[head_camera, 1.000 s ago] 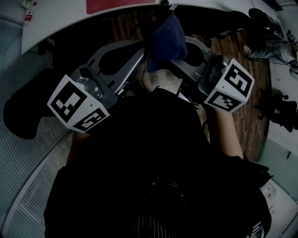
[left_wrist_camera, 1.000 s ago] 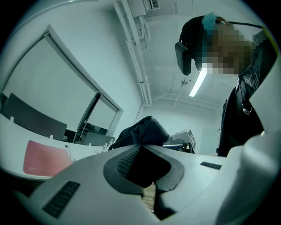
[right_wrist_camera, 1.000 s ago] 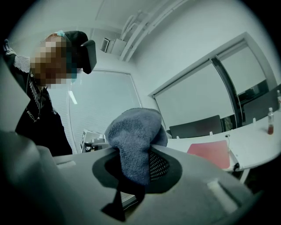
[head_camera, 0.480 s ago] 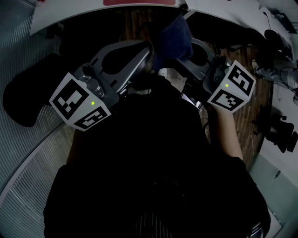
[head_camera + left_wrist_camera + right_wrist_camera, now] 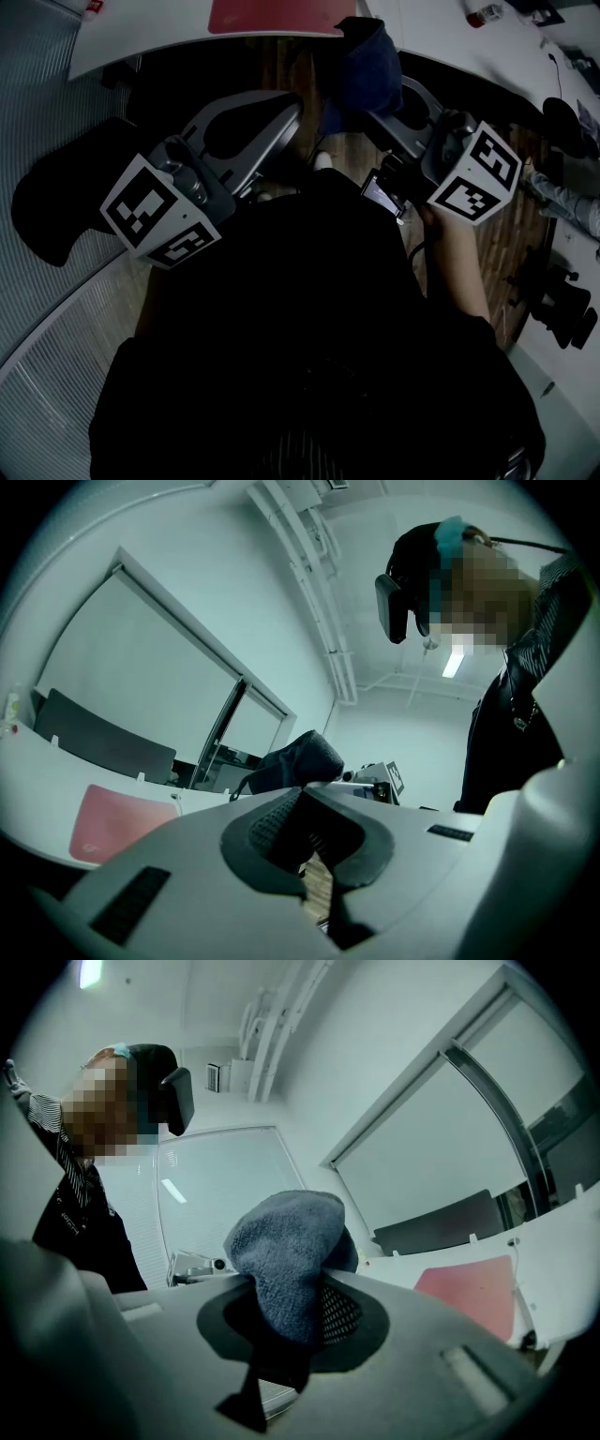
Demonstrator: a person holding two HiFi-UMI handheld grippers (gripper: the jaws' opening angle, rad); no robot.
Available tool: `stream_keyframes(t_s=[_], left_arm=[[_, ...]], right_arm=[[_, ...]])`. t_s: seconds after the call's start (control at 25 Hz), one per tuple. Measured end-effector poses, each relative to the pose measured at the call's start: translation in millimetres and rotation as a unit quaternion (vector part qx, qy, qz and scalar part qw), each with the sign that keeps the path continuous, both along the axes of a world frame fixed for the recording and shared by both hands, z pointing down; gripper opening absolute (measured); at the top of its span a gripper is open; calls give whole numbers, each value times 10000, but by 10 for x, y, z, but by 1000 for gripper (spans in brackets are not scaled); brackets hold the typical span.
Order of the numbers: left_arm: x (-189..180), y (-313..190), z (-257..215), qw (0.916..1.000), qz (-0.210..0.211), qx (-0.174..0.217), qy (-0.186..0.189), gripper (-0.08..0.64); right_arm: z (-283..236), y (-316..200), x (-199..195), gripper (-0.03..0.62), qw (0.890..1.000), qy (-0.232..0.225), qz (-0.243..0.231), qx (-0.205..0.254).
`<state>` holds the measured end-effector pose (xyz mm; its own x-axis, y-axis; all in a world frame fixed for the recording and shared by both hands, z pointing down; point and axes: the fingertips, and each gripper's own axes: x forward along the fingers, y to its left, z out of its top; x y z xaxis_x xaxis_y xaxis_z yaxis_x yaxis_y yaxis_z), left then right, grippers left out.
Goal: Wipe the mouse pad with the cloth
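Note:
A red mouse pad (image 5: 272, 13) lies on the white table (image 5: 150, 33) at the top of the head view. It also shows in the left gripper view as the mouse pad (image 5: 117, 822) and in the right gripper view as the mouse pad (image 5: 469, 1293). My right gripper (image 5: 373, 105) is shut on a dark blue cloth (image 5: 361, 61), which bunches above the jaws as a cloth (image 5: 286, 1255) just short of the table's edge. My left gripper (image 5: 292, 108) hangs beside it, jaws together with nothing between them, and the cloth (image 5: 298, 755) shows behind its tips.
A black chair (image 5: 56, 202) stands at the left over the ribbed floor. Wooden floor (image 5: 492, 234) lies below the grippers. A small bottle (image 5: 483, 13) rests on the table at the far right, and a chair base (image 5: 562, 305) sits lower right. The person's dark torso fills the lower frame.
Both grippers and the cloth have risen toward the table's edge. The red mouse pad has come further into the head view.

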<state>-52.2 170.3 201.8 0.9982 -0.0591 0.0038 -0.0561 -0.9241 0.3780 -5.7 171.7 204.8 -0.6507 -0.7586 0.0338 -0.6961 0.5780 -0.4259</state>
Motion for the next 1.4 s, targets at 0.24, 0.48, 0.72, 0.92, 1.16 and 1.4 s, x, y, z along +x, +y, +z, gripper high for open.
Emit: stream_keyframes(t_s=[0.24,0.48,0.72,0.92,1.16,1.4], left_arm=[[266,-23,81,9998,-152,-12,-119,8],[775,-109,-46,9984,-363,-233,-369,8],[951,-72,3,9960,-428,-225,-757,8],[816,236,-137,9953,-401,-180,-864,8],[902,196,-36,9968,-213,-330,-700,8],[787,65,-43,9982,22,-356,-486,8]], right_arm=[[63,-141,257,75,9993,-126,-358,33],[-39,-253,749,75,9976,-304,-627,-28],[111,-151,1042,75,9952,-808,-518,-180],[19,160,1050,75,9946,-962,-348,-143],[95,131,1147,75,9955,-926,-107,-146],[32,18,970,75,9973,-723,26,-116]])
